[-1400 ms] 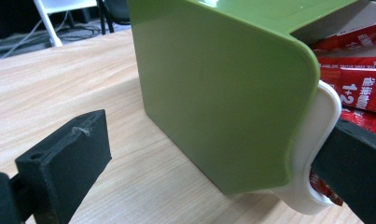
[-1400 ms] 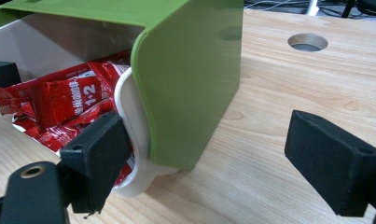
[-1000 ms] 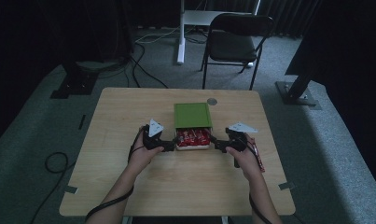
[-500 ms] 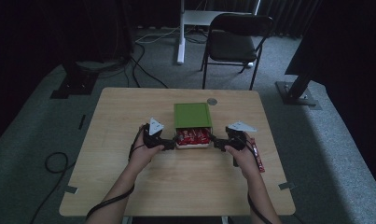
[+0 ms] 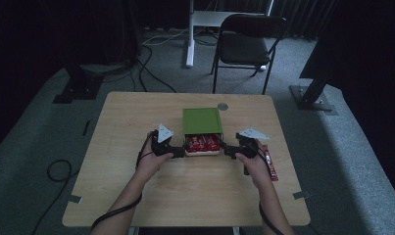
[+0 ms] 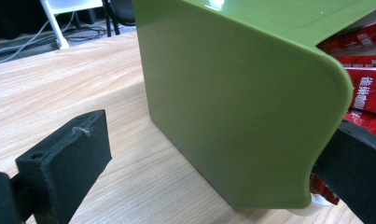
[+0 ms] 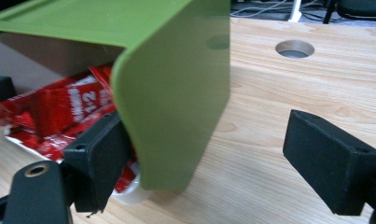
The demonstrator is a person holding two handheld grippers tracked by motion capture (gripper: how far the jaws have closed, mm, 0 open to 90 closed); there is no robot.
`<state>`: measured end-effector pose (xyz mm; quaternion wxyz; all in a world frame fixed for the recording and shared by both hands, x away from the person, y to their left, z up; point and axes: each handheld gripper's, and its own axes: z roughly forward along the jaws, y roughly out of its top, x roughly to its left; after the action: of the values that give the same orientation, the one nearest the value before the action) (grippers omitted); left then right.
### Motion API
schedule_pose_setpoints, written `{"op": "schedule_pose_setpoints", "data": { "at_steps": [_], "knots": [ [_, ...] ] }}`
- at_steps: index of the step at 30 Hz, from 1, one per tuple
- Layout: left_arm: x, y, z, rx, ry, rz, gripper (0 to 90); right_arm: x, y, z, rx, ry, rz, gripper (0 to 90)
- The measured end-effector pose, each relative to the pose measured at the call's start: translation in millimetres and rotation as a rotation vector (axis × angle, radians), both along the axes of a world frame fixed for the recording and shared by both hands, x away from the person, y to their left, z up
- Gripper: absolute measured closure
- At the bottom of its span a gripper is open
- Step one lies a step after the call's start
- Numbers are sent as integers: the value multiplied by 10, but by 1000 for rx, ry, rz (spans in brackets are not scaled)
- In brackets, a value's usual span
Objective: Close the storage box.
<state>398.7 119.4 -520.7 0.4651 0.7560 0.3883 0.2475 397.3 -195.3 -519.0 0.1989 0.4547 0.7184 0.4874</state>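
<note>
A green box-shaped cover [image 5: 201,121] lies over a white tray [image 5: 203,152] stuffed with red packets [image 5: 203,142], which stick out at its near end. My left gripper [image 5: 178,152] is at the cover's near-left corner and my right gripper [image 5: 227,150] at its near-right corner. In the left gripper view the open left gripper [image 6: 213,156] straddles the green cover [image 6: 232,93], with one jaw out on the bare wood and the other by the red packets [image 6: 367,88]. The right gripper [image 7: 216,158] is also open, one jaw tucked under the cover [image 7: 176,88] against the packets [image 7: 59,112].
A single red packet [image 5: 270,164] lies on the wooden table [image 5: 136,117] just right of my right hand. A round hole [image 5: 223,106] sits in the tabletop behind the cover. A folding chair [image 5: 249,46] and cables stand on the floor beyond the table.
</note>
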Motion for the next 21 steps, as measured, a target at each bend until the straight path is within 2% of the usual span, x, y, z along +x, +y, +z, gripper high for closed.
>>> {"op": "schedule_pose_setpoints", "data": {
  "at_steps": [13, 21],
  "knots": [
    [-100, 11, -4, -21, 9, 1, 14, -55, 15, 39, 45, -10, -10, 136],
    [-205, 39, 16, -25, 4, 2, 14, -113, -30, 23, 41, -13, -11, 136]
  ]
}}
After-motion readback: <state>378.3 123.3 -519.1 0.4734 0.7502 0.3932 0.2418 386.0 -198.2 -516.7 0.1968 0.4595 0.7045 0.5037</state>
